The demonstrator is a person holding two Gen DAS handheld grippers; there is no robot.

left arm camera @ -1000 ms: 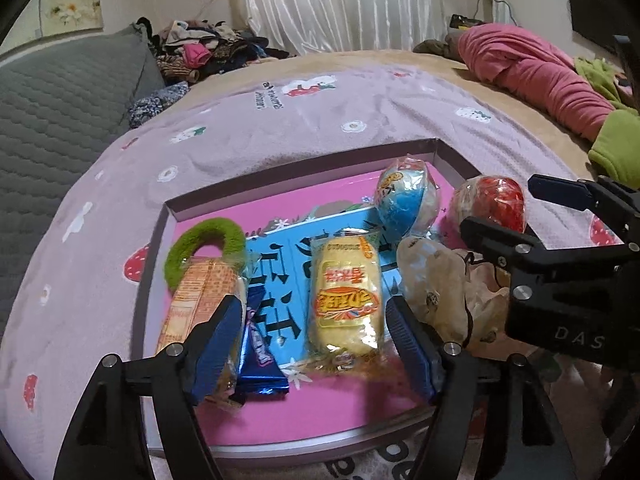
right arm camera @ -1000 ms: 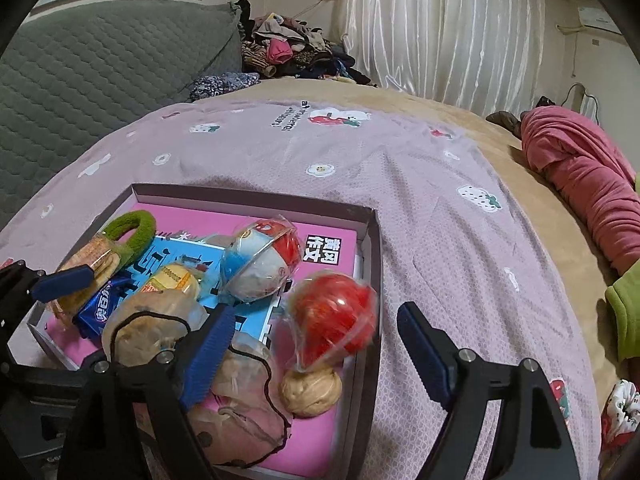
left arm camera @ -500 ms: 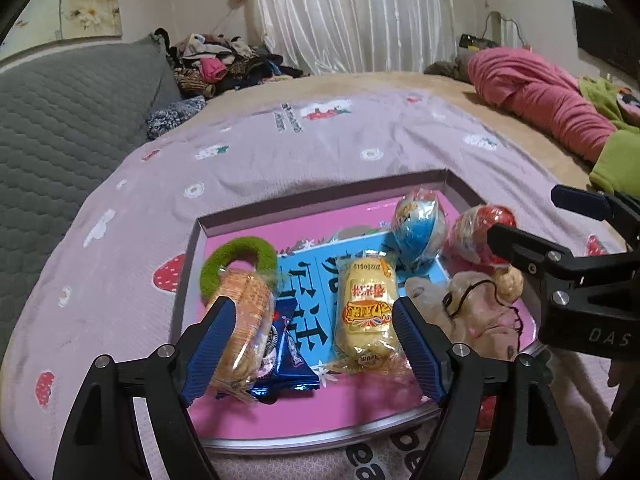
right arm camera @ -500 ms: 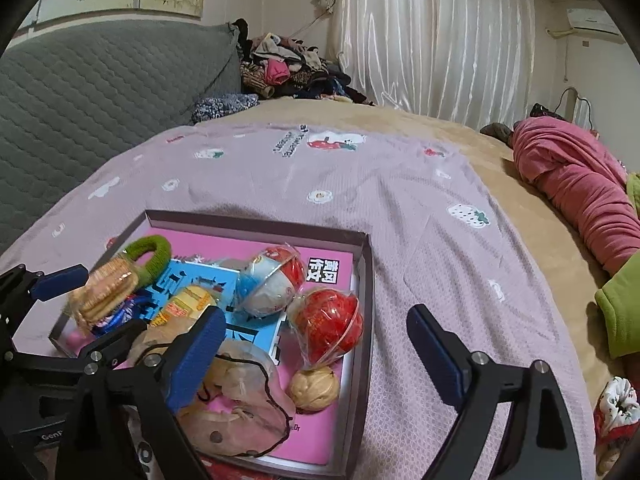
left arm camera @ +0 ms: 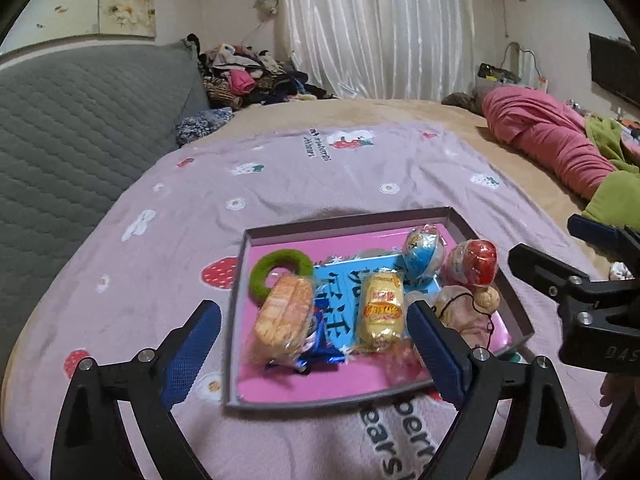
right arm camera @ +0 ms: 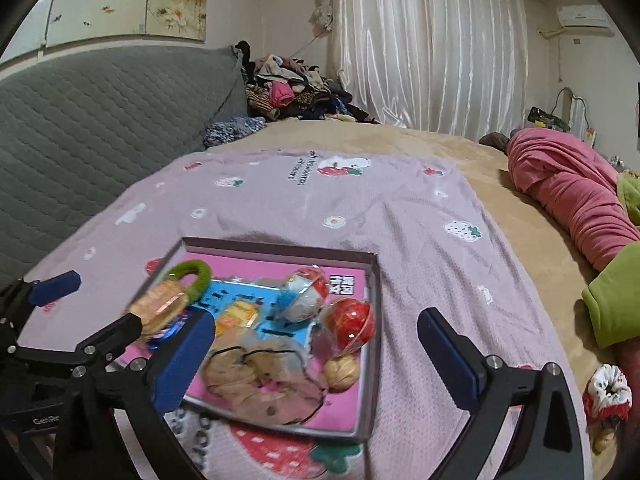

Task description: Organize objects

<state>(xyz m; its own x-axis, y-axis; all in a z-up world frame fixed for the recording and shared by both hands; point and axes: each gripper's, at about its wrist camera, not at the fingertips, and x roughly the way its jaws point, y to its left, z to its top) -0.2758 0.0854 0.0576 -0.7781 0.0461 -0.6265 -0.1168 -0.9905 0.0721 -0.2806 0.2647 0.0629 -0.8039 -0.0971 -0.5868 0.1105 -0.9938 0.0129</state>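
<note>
A shallow box with a pink floor [left arm camera: 516,312] [right arm camera: 374,320] lies on the purple bedspread. It holds a green ring [left arm camera: 280,270], a biscuit pack [left arm camera: 284,316], a yellow snack pack [left arm camera: 380,308], a blue wrapper [left arm camera: 320,356], a blue-white capsule ball [left arm camera: 424,252], a red capsule ball [left arm camera: 476,260] [right arm camera: 352,322], a walnut [right arm camera: 340,372] and a beige pouch [right arm camera: 260,376]. My left gripper [left arm camera: 312,348] is open and empty, above the box's near edge. My right gripper [right arm camera: 316,364] is open and empty, over the box's right side.
The purple strawberry-print spread [left arm camera: 320,168] covers a tan bed. A grey quilted headboard [left arm camera: 80,128] stands at the left. A pile of clothes [left arm camera: 248,80] lies at the back. A pink bundle [left arm camera: 548,136] and a green cloth [right arm camera: 616,292] lie at the right.
Both grippers have pulled back and up from the box, so it looks smaller and farther. The objects in the box have stayed put. Both jaws stay open.
</note>
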